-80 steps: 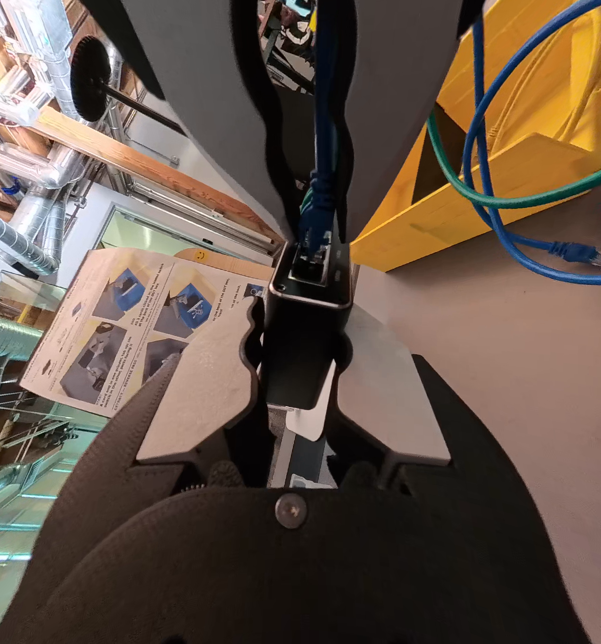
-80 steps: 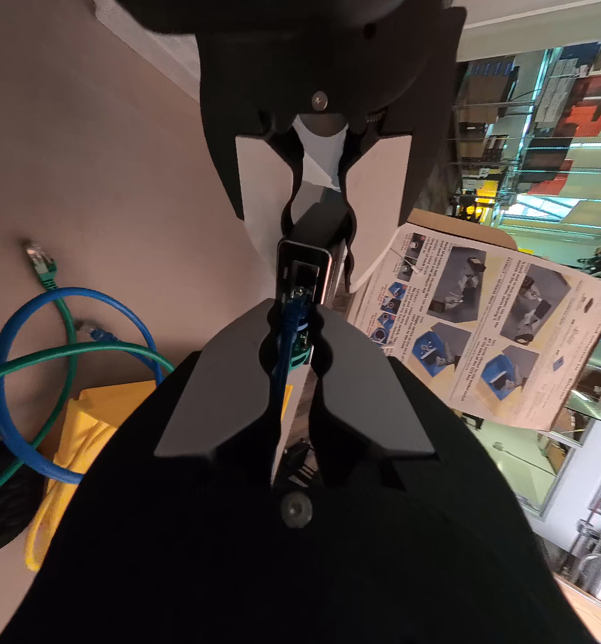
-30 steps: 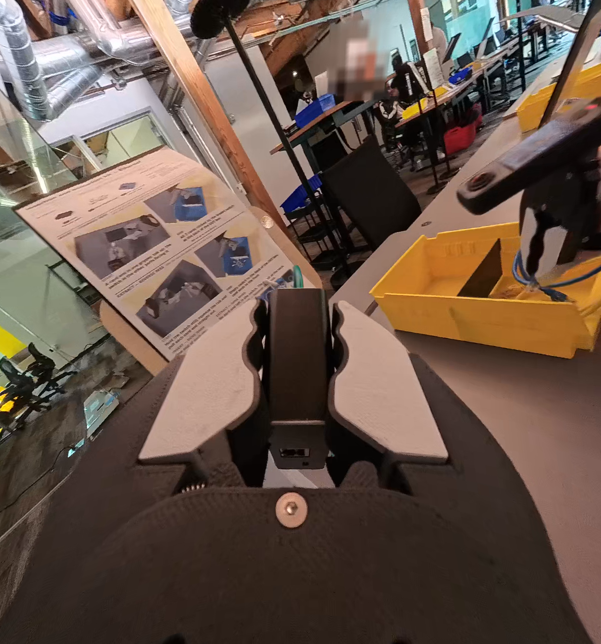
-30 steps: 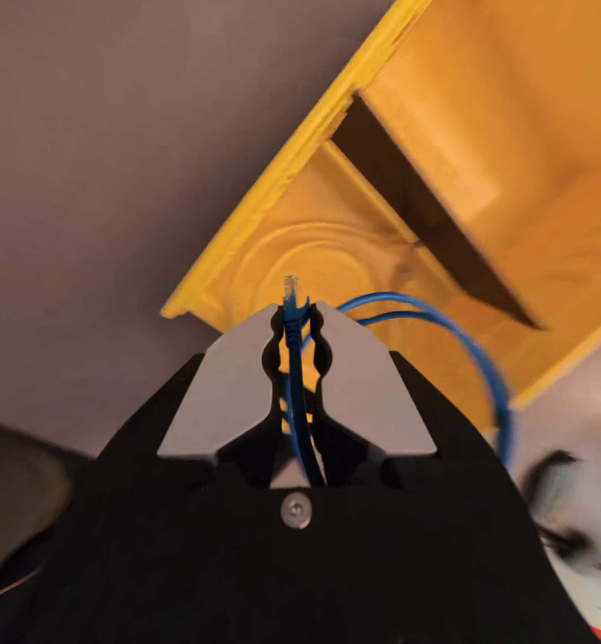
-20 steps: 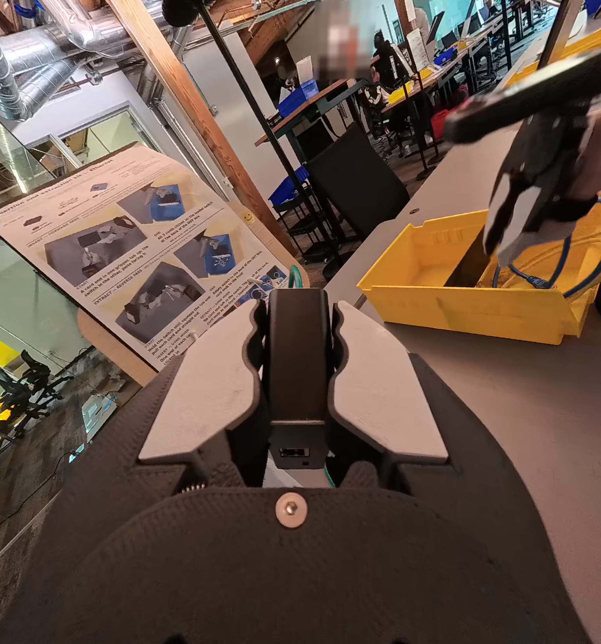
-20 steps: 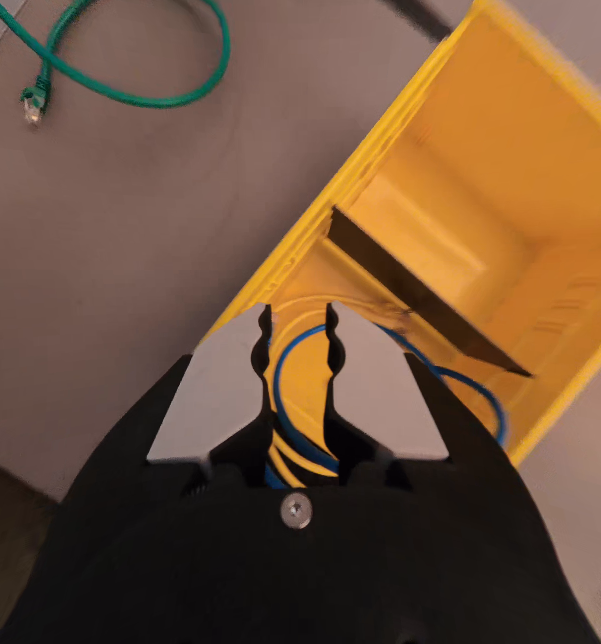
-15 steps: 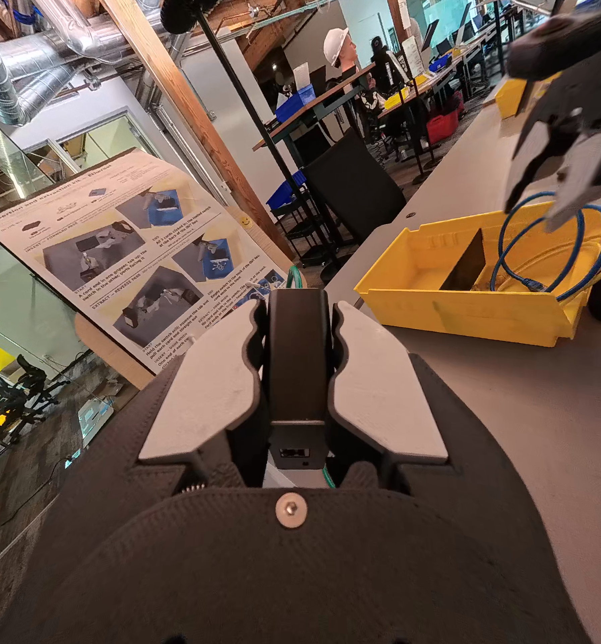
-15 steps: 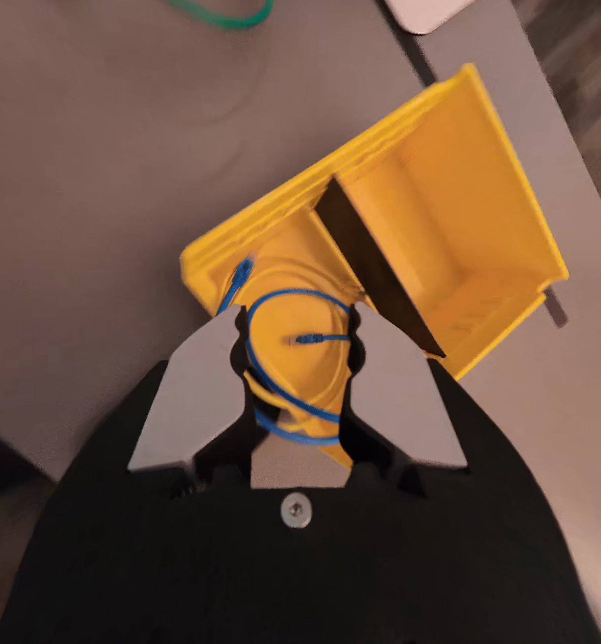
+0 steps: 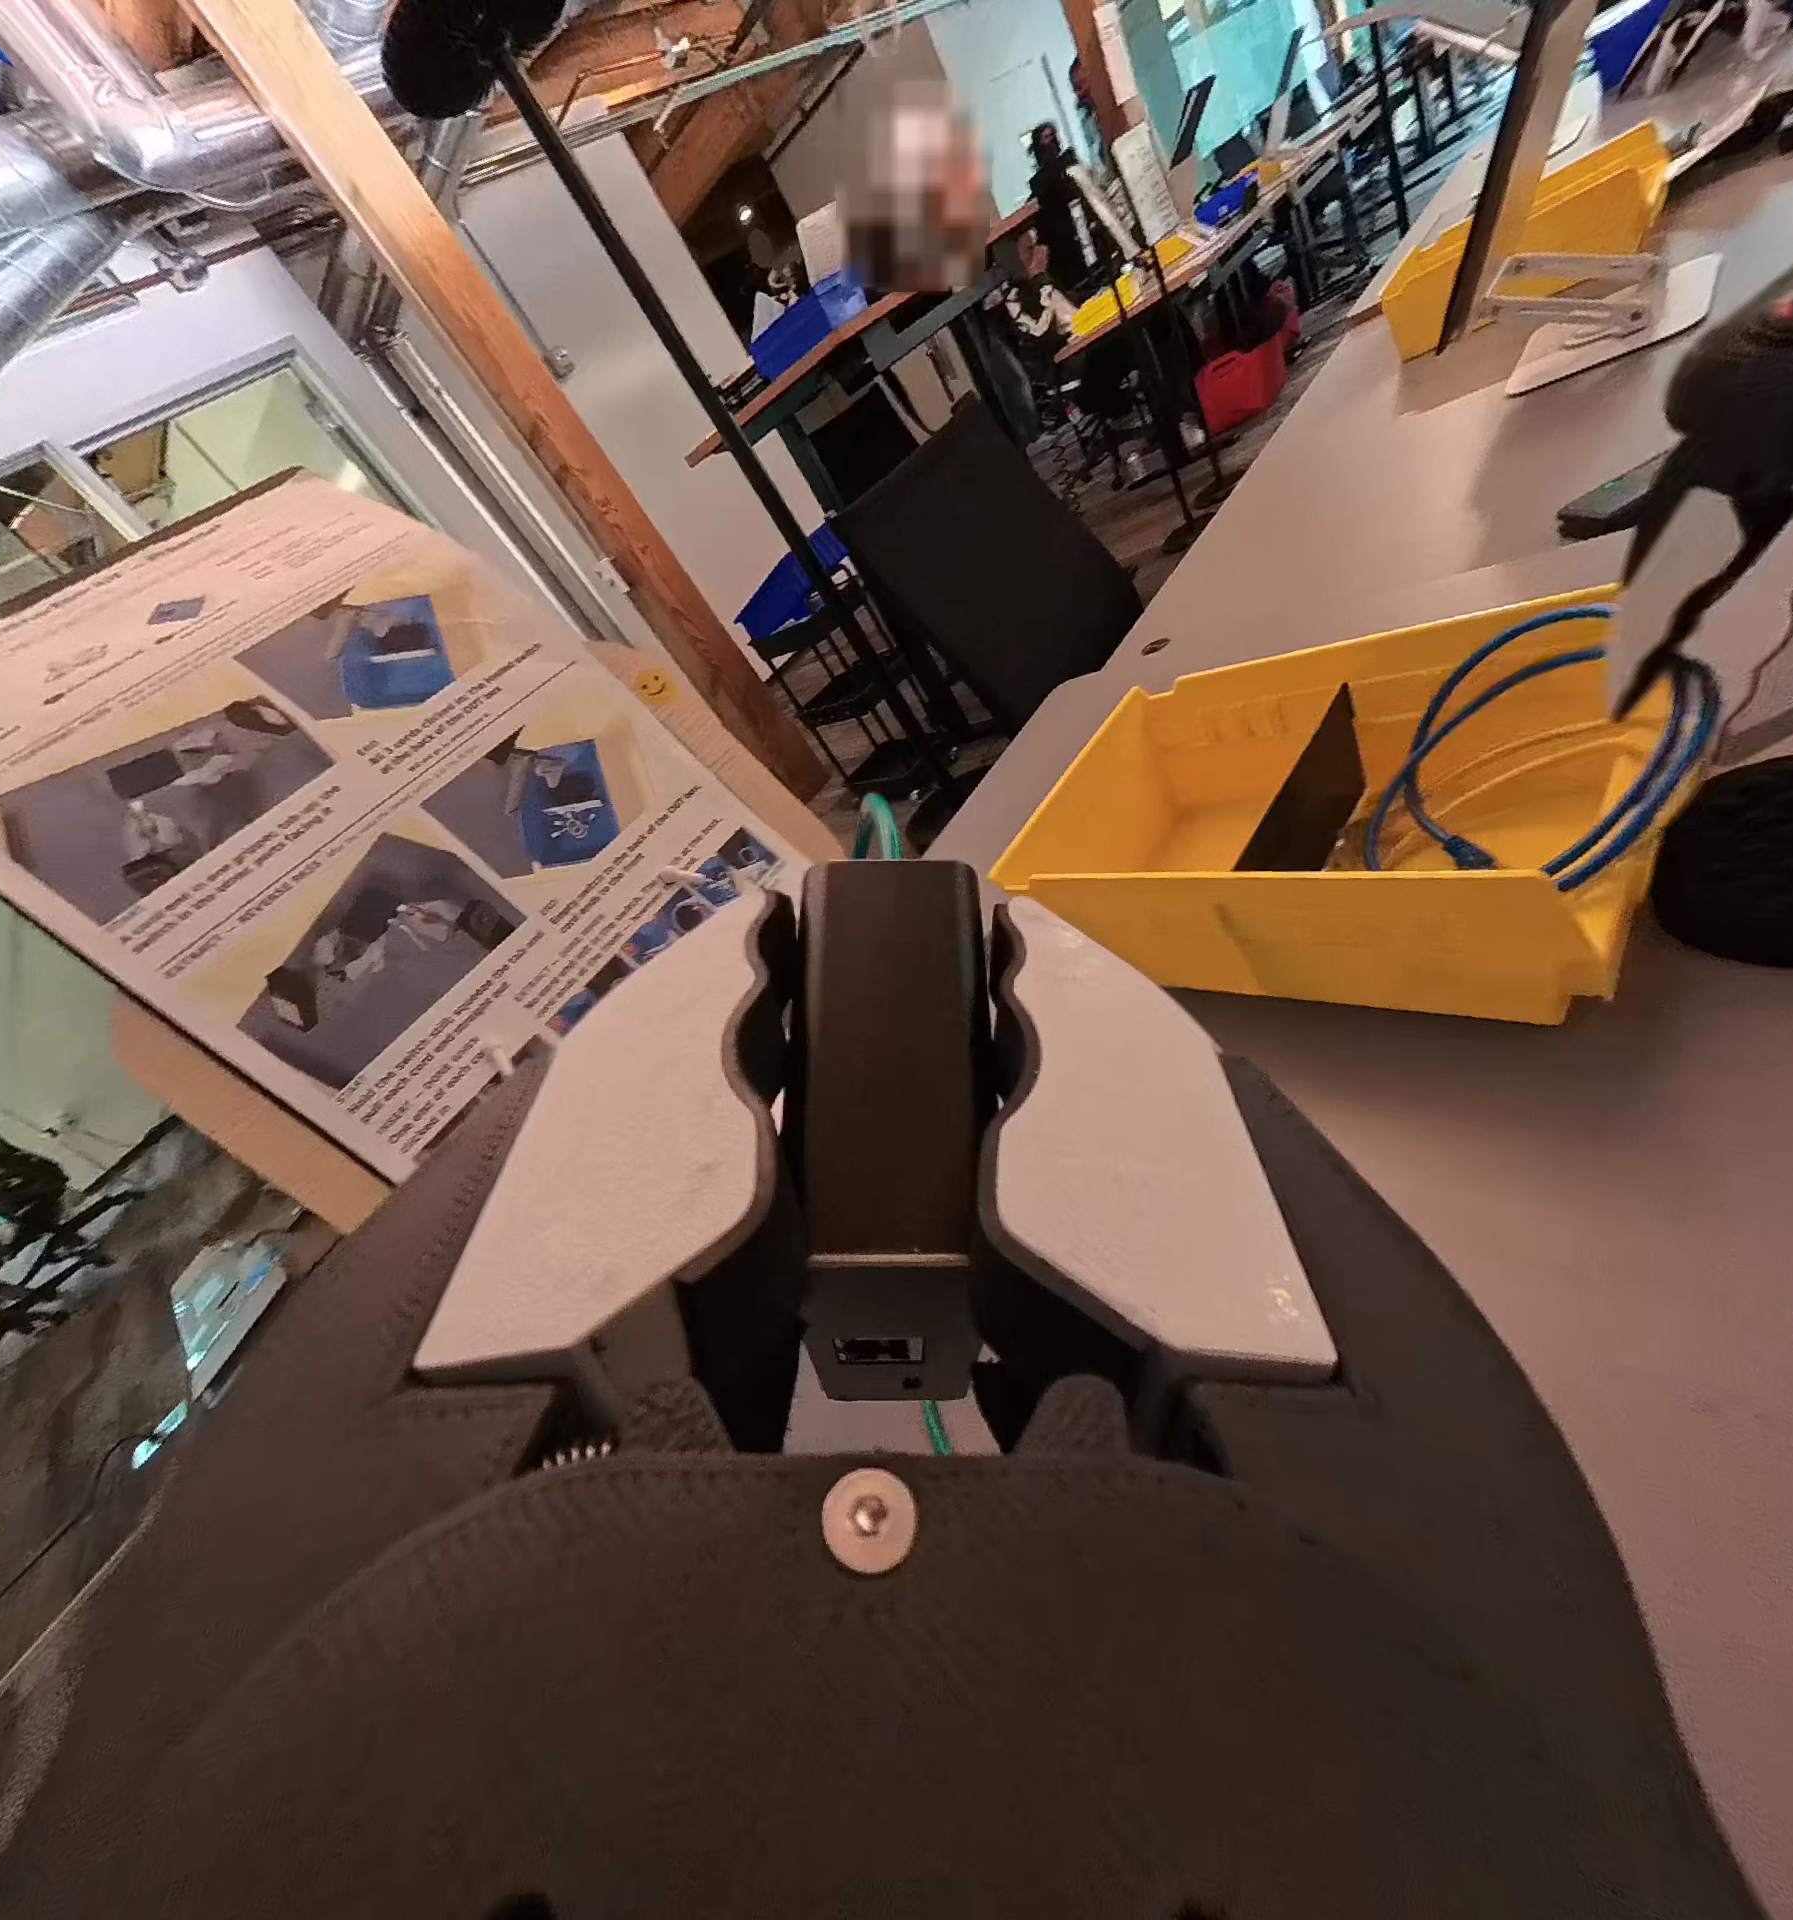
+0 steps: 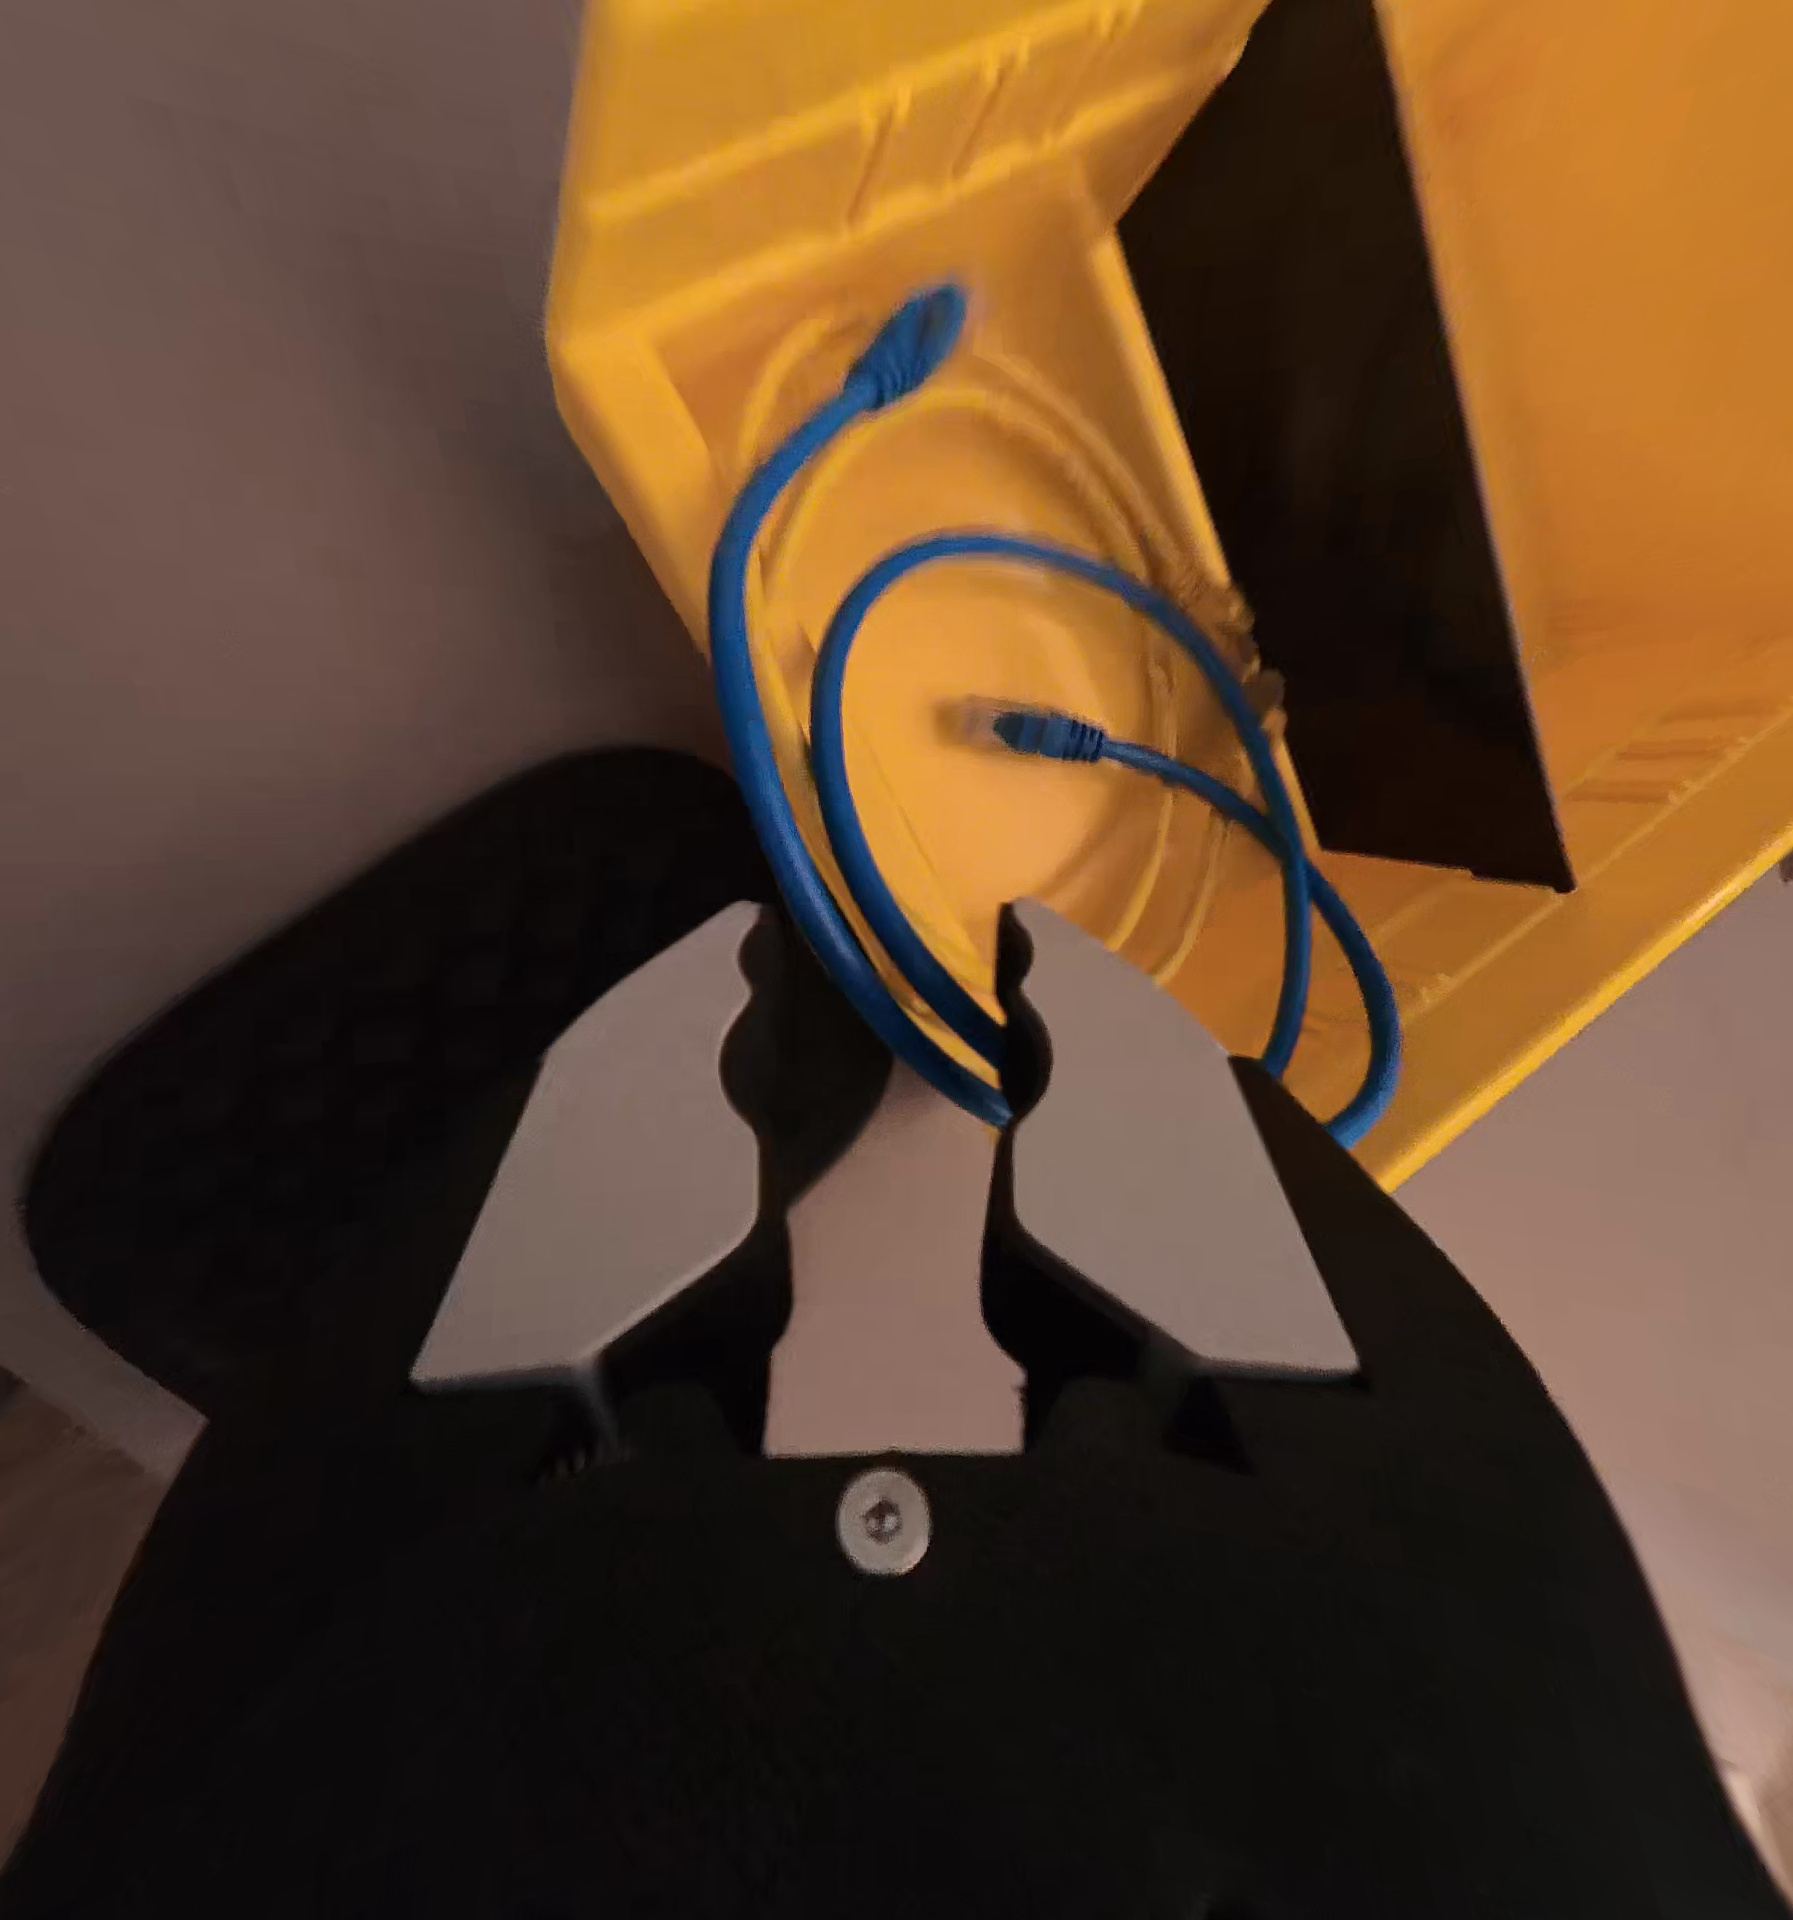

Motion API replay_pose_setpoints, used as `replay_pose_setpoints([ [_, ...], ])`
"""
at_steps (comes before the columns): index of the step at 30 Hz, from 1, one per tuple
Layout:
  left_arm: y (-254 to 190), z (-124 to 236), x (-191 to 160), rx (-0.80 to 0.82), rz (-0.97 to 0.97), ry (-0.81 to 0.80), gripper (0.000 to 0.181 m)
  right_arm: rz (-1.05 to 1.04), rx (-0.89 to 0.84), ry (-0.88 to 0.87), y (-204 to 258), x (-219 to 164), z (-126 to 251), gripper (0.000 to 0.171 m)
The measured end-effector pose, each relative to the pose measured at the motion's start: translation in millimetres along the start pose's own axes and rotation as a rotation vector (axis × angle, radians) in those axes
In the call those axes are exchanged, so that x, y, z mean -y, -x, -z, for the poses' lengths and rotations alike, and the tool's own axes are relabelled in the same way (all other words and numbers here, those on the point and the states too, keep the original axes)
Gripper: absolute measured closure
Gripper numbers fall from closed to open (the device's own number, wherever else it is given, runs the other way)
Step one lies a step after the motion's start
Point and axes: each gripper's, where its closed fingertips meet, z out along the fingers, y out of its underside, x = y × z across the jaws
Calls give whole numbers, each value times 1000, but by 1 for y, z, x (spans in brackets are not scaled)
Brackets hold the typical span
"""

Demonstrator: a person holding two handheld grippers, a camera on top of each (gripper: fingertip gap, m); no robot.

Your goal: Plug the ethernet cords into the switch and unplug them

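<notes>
Left claw (image 9: 889,940) clamps the black switch (image 9: 889,1070), long axis along the fingers, one port facing the camera. A green cord (image 9: 876,826) shows at its far end, at 12 o'clock. Right claw (image 10: 876,925) hangs open above the yellow bin (image 9: 1131,904) on the counter (image 9: 1494,1195), at 2 o'clock from the switch. The blue cord (image 10: 1079,582) lies coiled in the bin, free of the claw. The switch's far ports are hidden; the right view is blurred.
</notes>
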Motion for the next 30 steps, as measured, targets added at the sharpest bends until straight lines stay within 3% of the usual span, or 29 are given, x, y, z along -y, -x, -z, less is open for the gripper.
replay_pose_setpoints([
  [3, -13, 0, 9, -68, 35, -39, 146, -78, -1, -168, 3, 30, 26, 103],
  [4, -18, 1, 13, -92, 44, -55, 146, -92, -20, -245, 4, 43, 40, 102],
  [8, -41, 7, 33, -207, 71, -141, 146, -69, -35, -620, 26, 116, 99, 112],
  [11, -57, 14, 49, -275, 84, -213, 146, 12, 22, -766, 62, 160, 119, 130],
  [15, -73, 22, 63, -335, 76, -278, 146, 91, -39, -847, 86, 207, 131, 138],
  [18, -81, 27, 71, -398, 124, -313, 146, 76, 67, -889, 105, 231, 128, 140],
  [22, -91, 34, 82, -493, 200, -366, 146, -41, 81, -930, 99, 253, 110, 118],
  [25, -97, 40, 90, -567, 267, -411, 146, -48, 195, -1057, 112, 269, 111, 105],
  [28, -105, 45, 97, -659, 340, -450, 146, -25, 266, -1186, 126, 282, 124, 111],
  [30, -111, 47, 99, -733, 387, -466, 146, 0, 224, -1231, 125, 284, 132, 132],
])
